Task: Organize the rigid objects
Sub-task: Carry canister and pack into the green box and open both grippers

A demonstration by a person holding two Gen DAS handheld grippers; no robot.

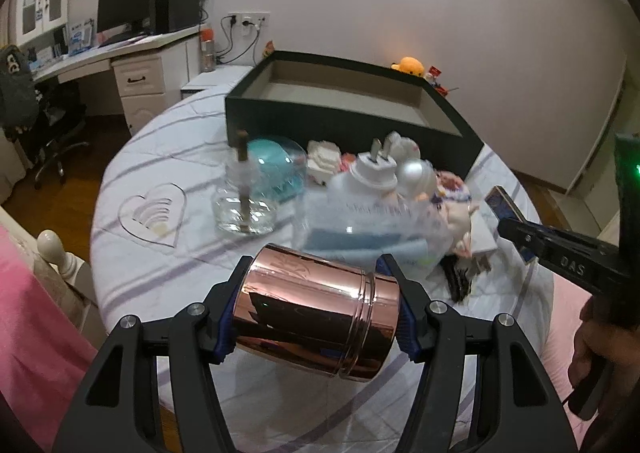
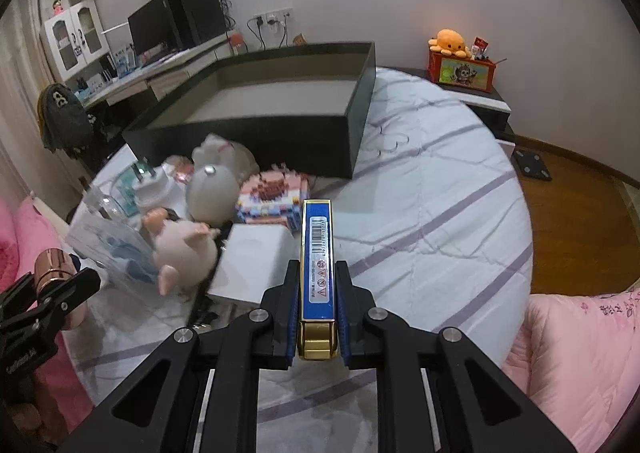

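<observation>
1. The left gripper was clamped on a copper tin, held sideways above the bed.
2. The right gripper was clamped on a blue box.
3. Both seemed mid-carry; next each needed lifting over the black box's near wall.
4. Clutter crowded the left; the right lay open.
</observation>
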